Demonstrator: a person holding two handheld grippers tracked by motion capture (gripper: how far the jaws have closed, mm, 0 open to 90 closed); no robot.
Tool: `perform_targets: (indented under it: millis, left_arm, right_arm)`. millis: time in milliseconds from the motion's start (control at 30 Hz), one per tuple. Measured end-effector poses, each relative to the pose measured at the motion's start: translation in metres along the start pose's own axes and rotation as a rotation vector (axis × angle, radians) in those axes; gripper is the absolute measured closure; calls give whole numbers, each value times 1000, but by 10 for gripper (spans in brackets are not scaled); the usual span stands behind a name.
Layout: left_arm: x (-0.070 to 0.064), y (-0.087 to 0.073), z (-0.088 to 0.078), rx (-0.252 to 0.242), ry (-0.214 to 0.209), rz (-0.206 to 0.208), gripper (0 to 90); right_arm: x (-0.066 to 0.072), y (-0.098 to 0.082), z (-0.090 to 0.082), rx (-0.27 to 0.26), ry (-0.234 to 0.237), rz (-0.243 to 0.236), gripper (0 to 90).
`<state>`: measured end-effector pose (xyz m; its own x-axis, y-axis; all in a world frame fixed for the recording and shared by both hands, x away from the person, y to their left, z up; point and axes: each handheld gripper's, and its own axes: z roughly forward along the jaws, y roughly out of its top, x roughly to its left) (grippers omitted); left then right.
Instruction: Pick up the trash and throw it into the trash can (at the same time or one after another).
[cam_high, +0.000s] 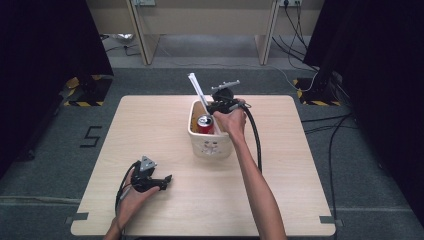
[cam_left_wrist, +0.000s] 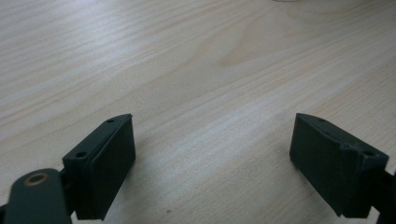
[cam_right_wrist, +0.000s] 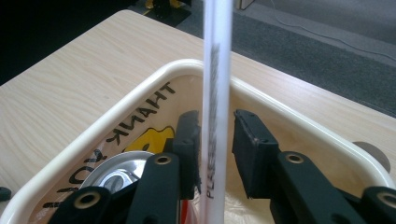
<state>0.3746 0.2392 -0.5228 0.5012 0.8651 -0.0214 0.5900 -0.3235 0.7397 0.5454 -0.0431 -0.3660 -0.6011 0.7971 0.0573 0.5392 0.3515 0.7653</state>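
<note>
A cream tub (cam_high: 210, 142) sits mid-table (cam_high: 150, 125), holding a red can (cam_high: 205, 123) and an upright white tube (cam_right_wrist: 215, 93). The right tongs (cam_right_wrist: 217, 140) stand slightly parted around the tube, not pressing it. The left tongs (cam_left_wrist: 212, 154) rest wide over bare table.

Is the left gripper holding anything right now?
No: in the left gripper view the fingers of the left gripper stand wide apart, with only bare table between them.

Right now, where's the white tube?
In the high view the white tube stands tilted in the cream bin at the table's centre, behind the red can, between the right gripper jaws.
</note>
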Motion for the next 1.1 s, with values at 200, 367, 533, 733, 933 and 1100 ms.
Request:
perform_targets:
  millis: [200,367,533,733,933,1100]
  left_arm:
    - [0,0,0,2,0,2,134]
    - [0,0,0,1,0,1,134]
    - [0,0,0,3,0,3,134]
    - [0,0,0,0,0,-1,134]
    - [0,0,0,-2,0,-2,134]
    - [0,0,0,-1,0,-2,134]
  right_arm:
    - [-1,1,-7,-15,-5,9,625]
    - [-4,-2,-11,-26,-9,18,560]
    - [-8,-8,-18,-46,-36,26,464]
    - [-16,-17,-31,-64,-59,26,404]
    - [-30,-28,-49,-95,-76,61,380]
    - [-42,-38,-61,-105,-92,88,370]
